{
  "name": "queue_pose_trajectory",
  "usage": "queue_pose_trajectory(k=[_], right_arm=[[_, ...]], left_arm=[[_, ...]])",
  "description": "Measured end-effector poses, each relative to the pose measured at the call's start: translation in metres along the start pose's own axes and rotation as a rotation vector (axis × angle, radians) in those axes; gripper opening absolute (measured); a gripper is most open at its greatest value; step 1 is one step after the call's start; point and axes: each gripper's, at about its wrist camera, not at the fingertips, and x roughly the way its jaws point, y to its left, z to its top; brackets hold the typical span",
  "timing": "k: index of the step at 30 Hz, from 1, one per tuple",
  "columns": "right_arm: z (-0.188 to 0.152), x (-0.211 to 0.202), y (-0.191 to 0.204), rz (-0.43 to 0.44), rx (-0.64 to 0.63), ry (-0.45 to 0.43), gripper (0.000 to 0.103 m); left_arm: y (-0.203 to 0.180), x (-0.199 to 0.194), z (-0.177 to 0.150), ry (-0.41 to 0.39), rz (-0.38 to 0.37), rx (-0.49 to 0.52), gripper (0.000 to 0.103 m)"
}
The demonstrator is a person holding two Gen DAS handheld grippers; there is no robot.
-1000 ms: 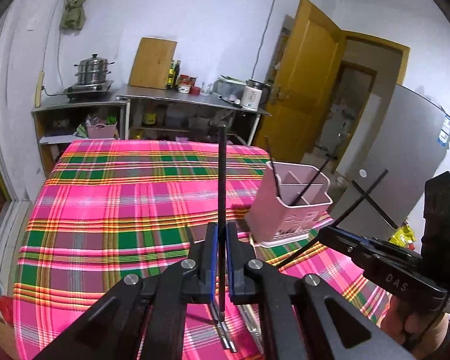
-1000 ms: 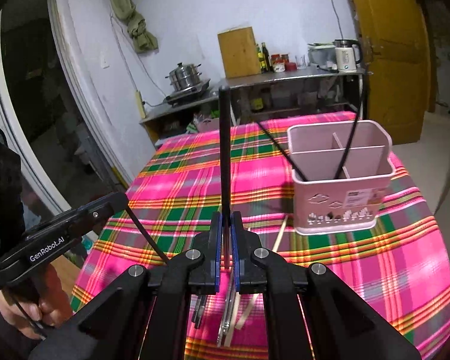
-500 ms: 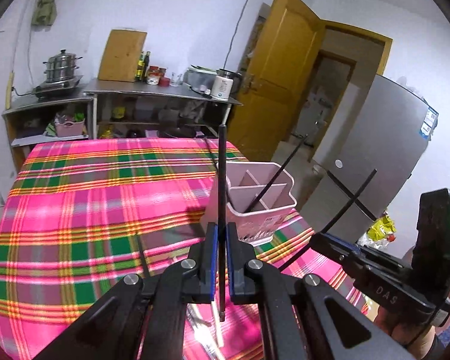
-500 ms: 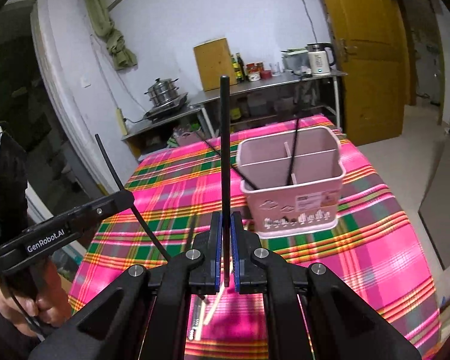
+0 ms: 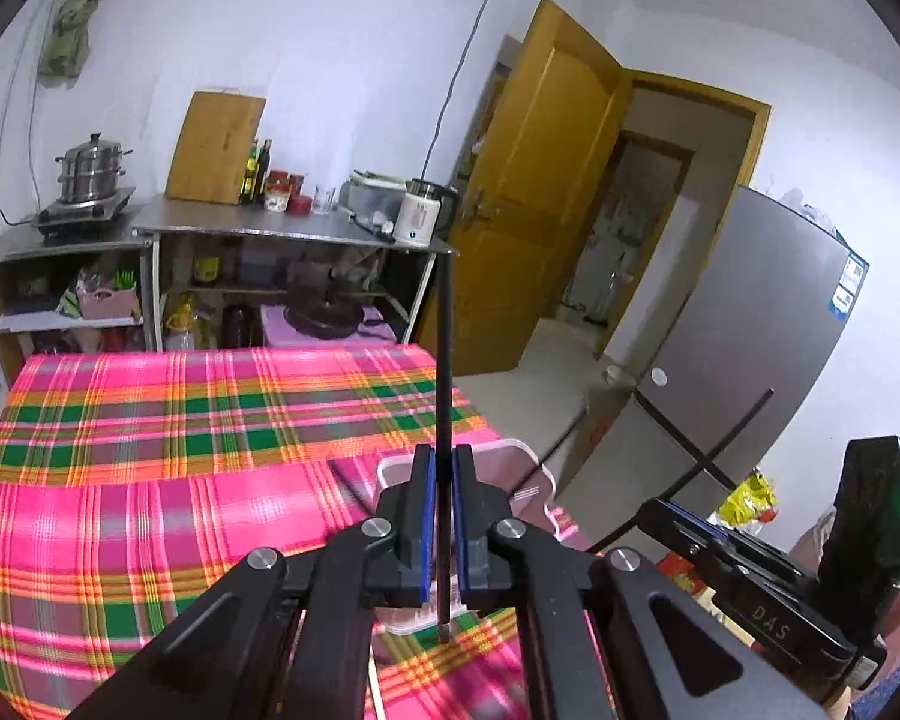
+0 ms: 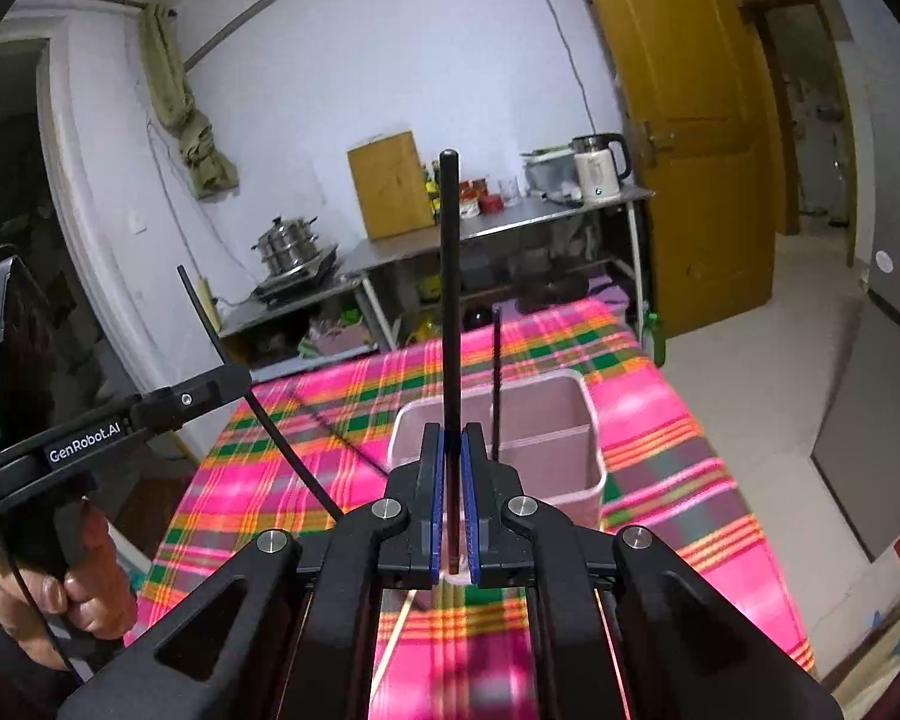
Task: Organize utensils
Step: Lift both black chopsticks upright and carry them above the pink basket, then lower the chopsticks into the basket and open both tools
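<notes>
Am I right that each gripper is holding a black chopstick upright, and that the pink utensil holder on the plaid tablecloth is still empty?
Not quite: the pink utensil holder is not empty. The right wrist view shows a black chopstick already standing inside it. The rest holds: the left gripper and right gripper each clamp a black chopstick upright above the plaid tablecloth.

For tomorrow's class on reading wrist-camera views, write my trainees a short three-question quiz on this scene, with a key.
1. True or false: the left tool is shut on a thin black chopstick.
2. What does the right tool grip? A) metal spoon B) thin black chopstick C) nothing
3. Fill in: the pale pink plastic utensil holder stands on a pink and green plaid ____.

Key: 1 true; 2 B; 3 tablecloth.
</notes>
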Motion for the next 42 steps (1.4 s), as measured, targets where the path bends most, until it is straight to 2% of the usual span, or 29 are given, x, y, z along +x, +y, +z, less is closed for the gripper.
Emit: queue_pose_trajectory(k=[5,10,19,32,34,38,42], right_arm=[[0.022,0.007,-0.005,0.0,0.003,-0.033,0.006],[0.034,0.022,-0.007,-0.004,0.0,-0.044,0.006],[0.017,0.064,-0.016,-0.033,-0.001,0.044,0.006],[-0.012,0.097,-0.025,-0.045,0.01,0.154,0.006],[-0.013,0.096,-0.025,-0.05,0.01,0.153,0.007],[-0.013,0.086,-0.026,-0.061,0.011,0.13,0.016],[-0.017,0.072,-0.024,-0.066,0.009,0.112,0.018]], left_arm=[[-0.002,0.009,0.021,-0.039,-0.002,-0.001,0.005],[-0.003,0.022,0.029,-0.051,0.008,0.006,0.005],[0.01,0.057,0.008,0.012,0.033,0.002,0.005],[0.02,0.076,-0.021,0.074,0.056,0.014,0.006],[0.021,0.074,-0.022,0.077,0.061,0.017,0.007],[0.021,0.064,-0.025,0.064,0.059,0.018,0.015],[0.021,0.048,-0.028,0.043,0.056,0.018,0.018]])
